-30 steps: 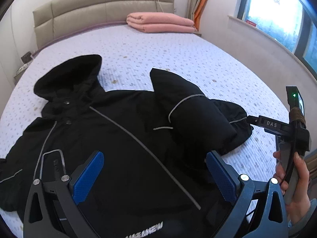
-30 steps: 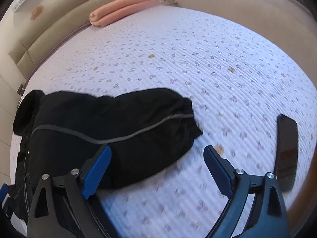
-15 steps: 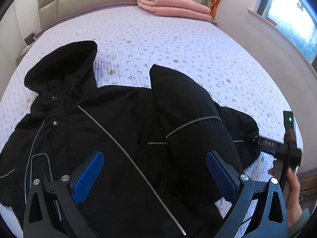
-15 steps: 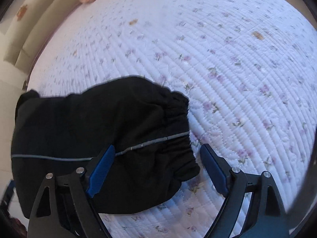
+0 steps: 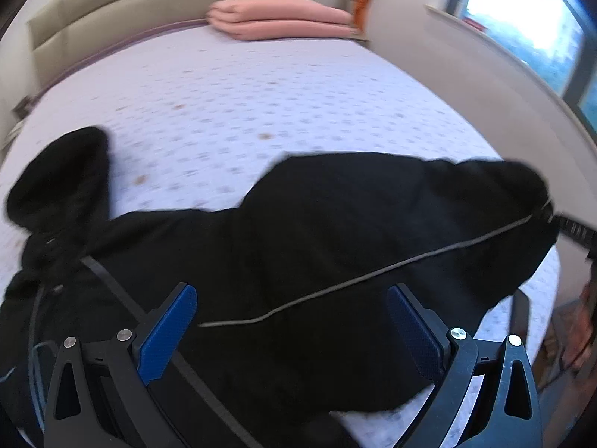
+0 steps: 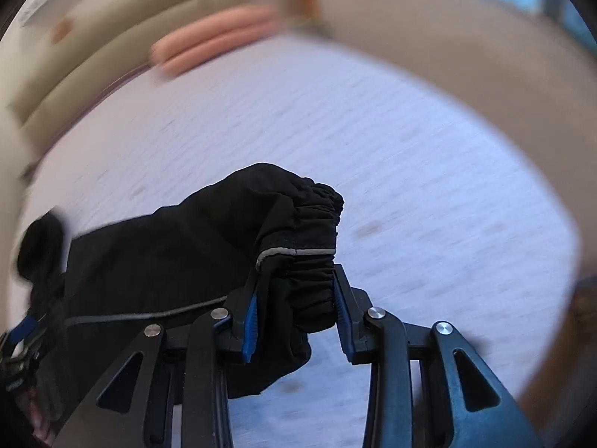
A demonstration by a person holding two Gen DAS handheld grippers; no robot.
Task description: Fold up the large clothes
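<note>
A black hooded jacket (image 5: 261,246) lies across the flowered bed sheet (image 5: 261,104), hood (image 5: 56,190) to the left. Its right sleeve (image 5: 429,205) is stretched out toward the bed's right side. My right gripper (image 6: 297,280) has the gathered elastic sleeve cuff (image 6: 309,246) between its blue pads (image 6: 249,321); the jaws are closing and press on it, and the cuff hangs lifted off the sheet. In the left wrist view that gripper (image 5: 572,229) shows at the sleeve's end. My left gripper (image 5: 291,295) stands open above the jacket's body, holding nothing.
A folded pink blanket (image 5: 280,22) lies by the beige headboard (image 5: 149,7). A wall and a window (image 5: 541,18) run along the bed's right side. A dark flat object (image 5: 520,321) lies near the right bed edge, beside a person's blurred hand (image 5: 582,332).
My right gripper came down over the cuff, closed on it and lifted it. The folded-in sleeve is now pulled out straight to the right. My left gripper moved across the jacket, staying open.
</note>
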